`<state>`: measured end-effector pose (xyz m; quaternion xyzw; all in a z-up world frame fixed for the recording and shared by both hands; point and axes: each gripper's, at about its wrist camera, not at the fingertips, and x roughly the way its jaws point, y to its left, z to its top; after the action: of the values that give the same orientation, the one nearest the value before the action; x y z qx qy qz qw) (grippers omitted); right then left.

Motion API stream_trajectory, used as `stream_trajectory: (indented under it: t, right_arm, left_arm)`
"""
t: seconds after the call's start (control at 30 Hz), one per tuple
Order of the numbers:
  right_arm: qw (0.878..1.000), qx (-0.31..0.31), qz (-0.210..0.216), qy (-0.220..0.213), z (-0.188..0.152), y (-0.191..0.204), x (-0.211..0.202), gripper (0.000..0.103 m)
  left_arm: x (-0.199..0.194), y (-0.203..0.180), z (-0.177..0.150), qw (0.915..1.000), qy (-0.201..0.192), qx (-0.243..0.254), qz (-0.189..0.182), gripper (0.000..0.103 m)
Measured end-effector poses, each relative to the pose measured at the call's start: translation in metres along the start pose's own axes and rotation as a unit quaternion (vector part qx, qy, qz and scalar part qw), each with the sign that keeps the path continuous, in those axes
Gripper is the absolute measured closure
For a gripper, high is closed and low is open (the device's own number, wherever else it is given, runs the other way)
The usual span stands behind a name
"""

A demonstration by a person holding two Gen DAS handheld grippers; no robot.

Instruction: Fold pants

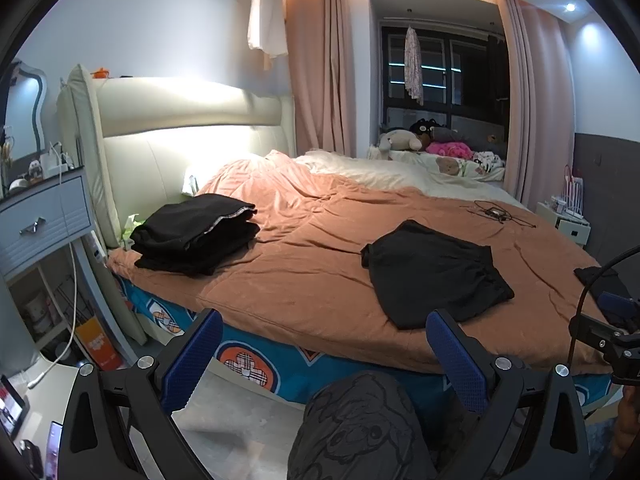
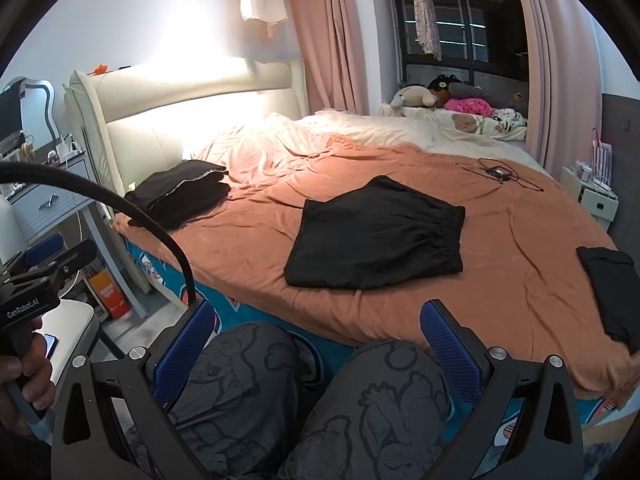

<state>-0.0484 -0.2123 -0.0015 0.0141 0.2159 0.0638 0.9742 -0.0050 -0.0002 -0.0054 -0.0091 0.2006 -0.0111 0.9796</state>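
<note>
Black pants (image 1: 432, 272) lie folded flat on the orange bedspread (image 1: 304, 272), near the bed's front edge; they also show in the right wrist view (image 2: 380, 236). My left gripper (image 1: 324, 356) is open and empty, held back from the bed above the person's knee. My right gripper (image 2: 316, 340) is open and empty, also held back over the knees. The left gripper's body shows at the left in the right wrist view (image 2: 28, 288).
A stack of folded black clothes (image 1: 196, 232) lies at the bed's left near the headboard. Another black garment (image 2: 612, 288) lies at the right edge. A cable and small device (image 2: 500, 172) lie far back. A nightstand (image 1: 44, 216) stands to the left.
</note>
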Motion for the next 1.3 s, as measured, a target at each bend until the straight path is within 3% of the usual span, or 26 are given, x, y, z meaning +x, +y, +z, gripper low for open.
stream_trajectory:
  t: [1.3]
  right_arm:
    - [1.0,0.004,-0.001,0.0,-0.0045,0.0042,0.0034,0.0]
  left_arm:
    - [-0.0026,0.0011,0.0004,0.9999,-0.003,-0.005,-0.008,0.0]
